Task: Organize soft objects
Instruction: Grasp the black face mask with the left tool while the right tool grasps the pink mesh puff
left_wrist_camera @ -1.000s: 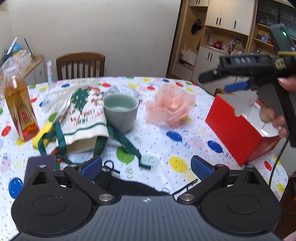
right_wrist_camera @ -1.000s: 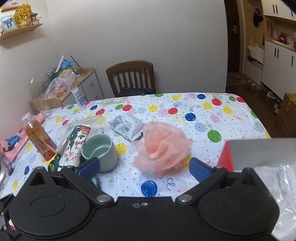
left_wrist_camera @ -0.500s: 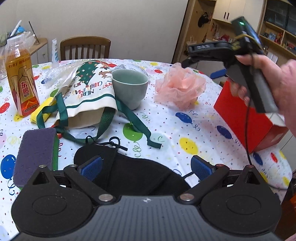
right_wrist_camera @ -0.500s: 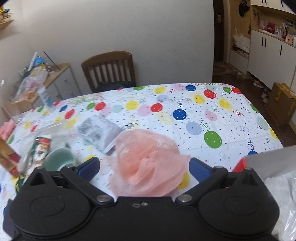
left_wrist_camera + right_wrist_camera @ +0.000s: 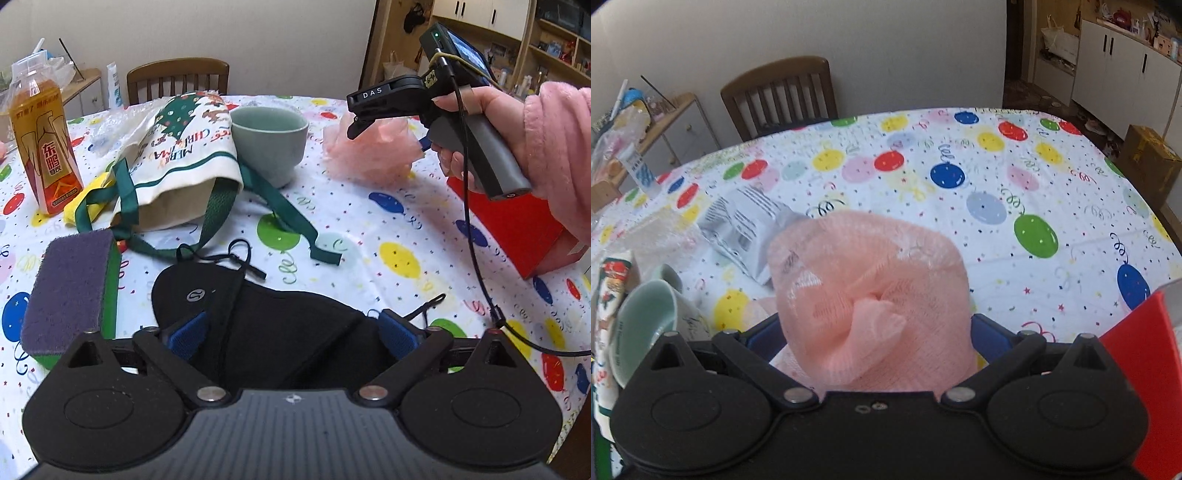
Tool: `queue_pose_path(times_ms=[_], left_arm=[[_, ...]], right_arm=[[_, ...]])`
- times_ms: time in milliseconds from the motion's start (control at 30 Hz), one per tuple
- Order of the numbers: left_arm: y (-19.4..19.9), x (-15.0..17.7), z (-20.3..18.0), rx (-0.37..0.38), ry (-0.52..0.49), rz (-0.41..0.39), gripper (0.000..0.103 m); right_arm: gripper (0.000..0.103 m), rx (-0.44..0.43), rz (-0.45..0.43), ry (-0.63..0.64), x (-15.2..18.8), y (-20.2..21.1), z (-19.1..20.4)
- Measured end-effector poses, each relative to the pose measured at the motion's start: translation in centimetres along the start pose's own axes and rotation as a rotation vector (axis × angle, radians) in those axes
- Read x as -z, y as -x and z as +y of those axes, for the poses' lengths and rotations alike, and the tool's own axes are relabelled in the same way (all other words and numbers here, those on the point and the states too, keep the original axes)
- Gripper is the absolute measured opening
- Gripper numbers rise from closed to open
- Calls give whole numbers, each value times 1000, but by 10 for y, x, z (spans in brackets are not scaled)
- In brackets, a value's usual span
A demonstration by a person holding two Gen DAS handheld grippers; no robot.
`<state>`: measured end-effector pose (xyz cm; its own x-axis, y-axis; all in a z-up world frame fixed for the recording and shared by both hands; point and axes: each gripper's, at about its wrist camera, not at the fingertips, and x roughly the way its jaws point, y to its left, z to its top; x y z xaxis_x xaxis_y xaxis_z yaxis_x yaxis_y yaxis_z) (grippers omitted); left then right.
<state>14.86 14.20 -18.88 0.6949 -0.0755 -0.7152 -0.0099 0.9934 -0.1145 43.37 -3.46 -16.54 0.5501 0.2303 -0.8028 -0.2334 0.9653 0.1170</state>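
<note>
The left gripper point(image 5: 291, 332) is hovering with fingers spread wide around a black face mask point(image 5: 258, 314) lying on the balloon-print tablecloth point(image 5: 399, 258), while the right gripper point(image 5: 875, 332) is straddling a pink mesh pouf point(image 5: 871, 295), fingers apart.

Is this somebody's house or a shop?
Most likely somebody's house, in a dining room. A table with a balloon-print tablecloth has a wooden chair pushed up to it, and wooden shelves and cupboards full of household bits line the room behind.
</note>
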Motion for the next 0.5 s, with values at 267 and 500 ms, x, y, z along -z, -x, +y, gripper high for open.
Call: queue_pose_path(times_ms=[267,500], left_arm=[[-4,3,-2,-59,-12,44,53],[-2,4,-12,-36,-52,41,22]], right_arm=[[85,6,4,28,3,-3,3],[51,2,-12,65,6,8,6]])
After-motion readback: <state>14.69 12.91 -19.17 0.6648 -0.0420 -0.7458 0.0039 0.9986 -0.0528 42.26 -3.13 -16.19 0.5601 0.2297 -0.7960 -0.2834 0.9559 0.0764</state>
